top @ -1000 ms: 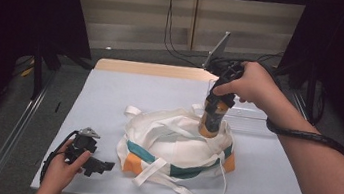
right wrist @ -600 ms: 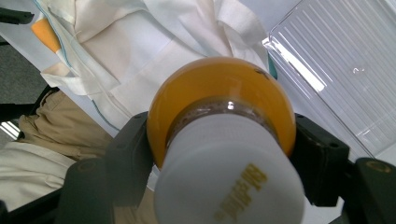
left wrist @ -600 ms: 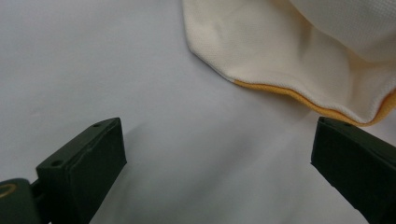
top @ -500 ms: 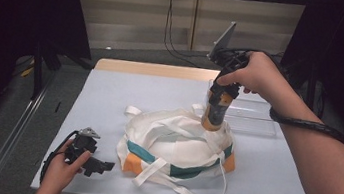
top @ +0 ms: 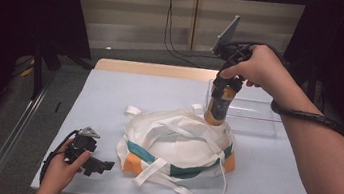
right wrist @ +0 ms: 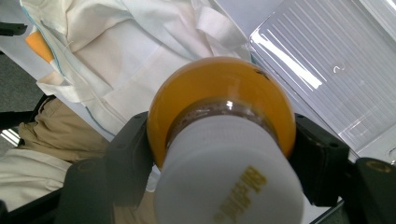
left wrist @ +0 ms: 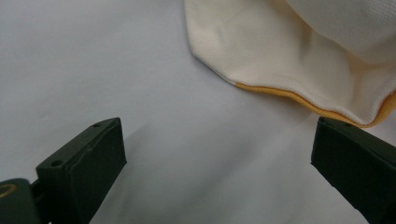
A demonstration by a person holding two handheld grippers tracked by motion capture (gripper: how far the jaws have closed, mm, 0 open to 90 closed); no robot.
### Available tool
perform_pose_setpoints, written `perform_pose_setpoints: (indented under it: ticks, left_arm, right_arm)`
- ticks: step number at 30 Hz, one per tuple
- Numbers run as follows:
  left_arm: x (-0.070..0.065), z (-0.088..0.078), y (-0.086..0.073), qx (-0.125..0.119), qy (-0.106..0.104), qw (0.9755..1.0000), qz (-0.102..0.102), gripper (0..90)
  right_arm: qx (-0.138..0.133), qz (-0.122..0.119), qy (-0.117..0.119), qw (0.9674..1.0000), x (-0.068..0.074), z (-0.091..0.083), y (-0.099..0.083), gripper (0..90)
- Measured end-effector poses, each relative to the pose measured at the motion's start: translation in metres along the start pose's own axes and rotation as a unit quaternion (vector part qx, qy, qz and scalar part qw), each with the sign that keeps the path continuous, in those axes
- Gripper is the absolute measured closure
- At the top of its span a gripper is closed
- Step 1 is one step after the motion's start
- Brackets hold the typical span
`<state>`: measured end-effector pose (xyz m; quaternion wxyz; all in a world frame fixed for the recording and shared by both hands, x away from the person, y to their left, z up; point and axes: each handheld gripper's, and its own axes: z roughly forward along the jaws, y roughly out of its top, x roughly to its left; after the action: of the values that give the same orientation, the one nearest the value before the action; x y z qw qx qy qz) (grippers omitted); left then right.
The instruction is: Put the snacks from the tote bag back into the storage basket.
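1. A clear plastic tray is lying just beyond the right claw; a white cloth bag with teal and orange trim is slumping directly beneath it.
2. The right claw is pinching an orange bottle with a white cap, hanging upright above the bag's far edge.
3. The left claw is resting on the white surface, jaws spread, gripping nothing, near the bag's corner.
4. The right claw view is giving the cap's yellow lettering, unreadable from above.
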<state>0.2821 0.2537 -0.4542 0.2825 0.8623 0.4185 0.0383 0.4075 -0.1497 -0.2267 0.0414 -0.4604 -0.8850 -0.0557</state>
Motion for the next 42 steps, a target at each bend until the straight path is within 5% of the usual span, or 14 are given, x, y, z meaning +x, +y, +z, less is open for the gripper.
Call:
perform_pose_setpoints:
  ticks: [42]
  left_arm:
    - [-0.004, 0.003, -0.001, 0.0, -0.006, 1.0, 0.008, 2.8]
  right_arm:
    - [0.001, 0.058, -0.017, 0.9982, -0.044, 0.006, 0.019, 29.8]
